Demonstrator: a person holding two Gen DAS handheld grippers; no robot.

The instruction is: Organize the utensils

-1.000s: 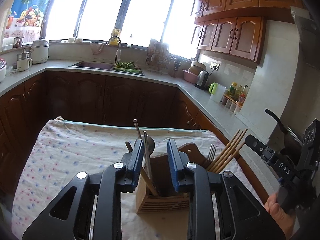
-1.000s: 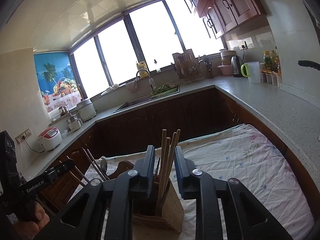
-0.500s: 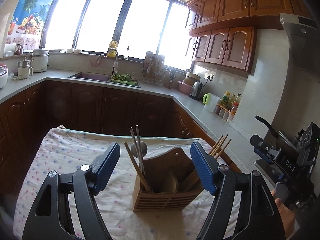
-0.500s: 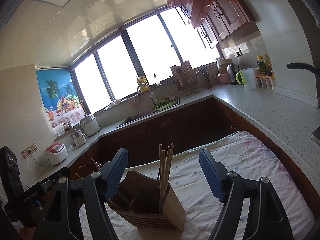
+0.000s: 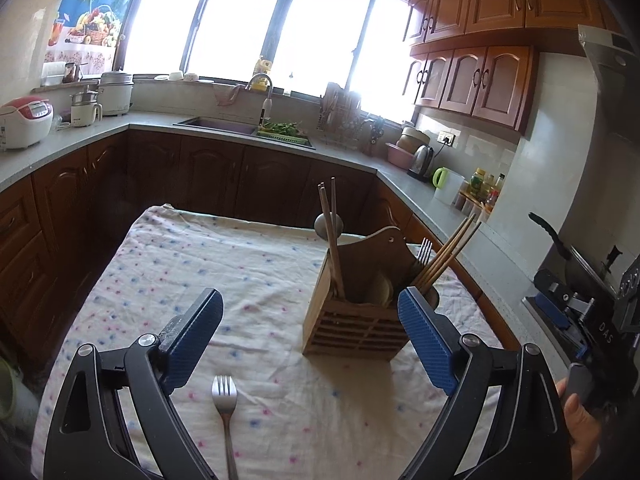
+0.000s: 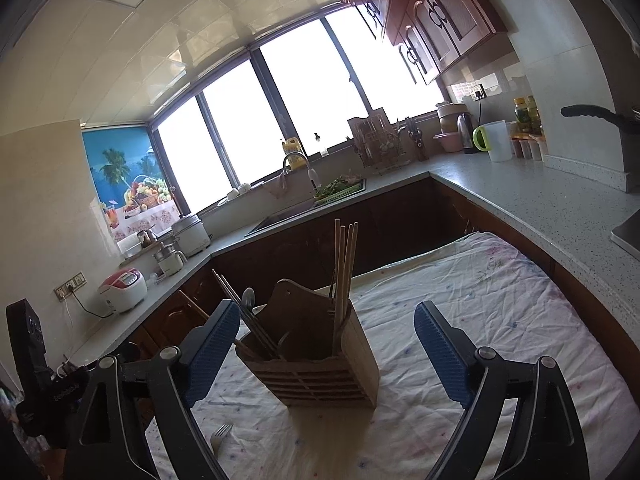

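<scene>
Both grippers are now hanging wide and empty, left gripper (image 5: 310, 336) and right gripper (image 6: 324, 354), having released the chopsticks (image 6: 345, 264) into the wooden holder (image 5: 356, 320) (a second ago clamped). One fork (image 5: 225, 400) is lying on the counter (image 5: 180, 256), probably next.

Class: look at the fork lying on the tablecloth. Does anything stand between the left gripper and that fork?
Nothing visible does. The fork lies alone on bare tablecloth, just below the open left gripper. The wooden utensil holder stands farther off, to its right.
</scene>
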